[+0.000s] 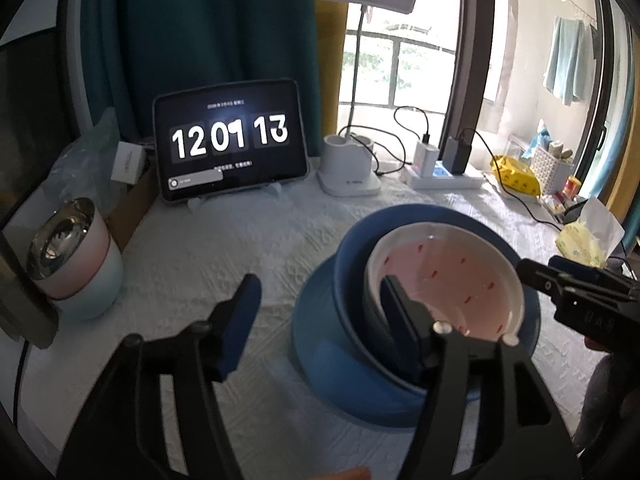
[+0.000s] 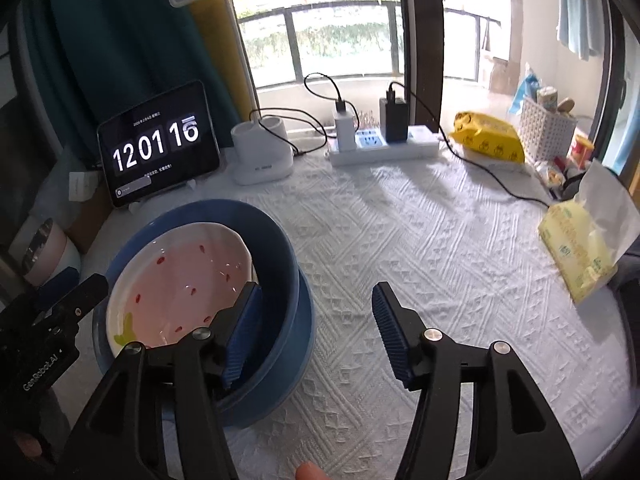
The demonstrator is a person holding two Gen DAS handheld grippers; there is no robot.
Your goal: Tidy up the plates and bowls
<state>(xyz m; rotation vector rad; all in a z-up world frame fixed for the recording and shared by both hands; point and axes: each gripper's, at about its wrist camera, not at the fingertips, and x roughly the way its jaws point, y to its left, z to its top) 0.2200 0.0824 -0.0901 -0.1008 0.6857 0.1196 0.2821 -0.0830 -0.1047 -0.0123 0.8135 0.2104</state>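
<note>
Flanking stacked bowls (image 1: pixel 400 300), hand-held grippers (image 2: pixel 316 328) spread

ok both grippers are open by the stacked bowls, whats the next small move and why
Probably lift both away. The pink bowl already sits nested in the blue bowl on the blue plate, while the left gripper and right gripper each straddle a rim, open.

Blown-out daylight from window (image 2: pixel 320 40); fisheye-warped edges.

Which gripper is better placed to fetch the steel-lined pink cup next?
Probably left: the cup stands nearer the left gripper, jaws open; the right gripper is beyond the blue bowl.
</note>
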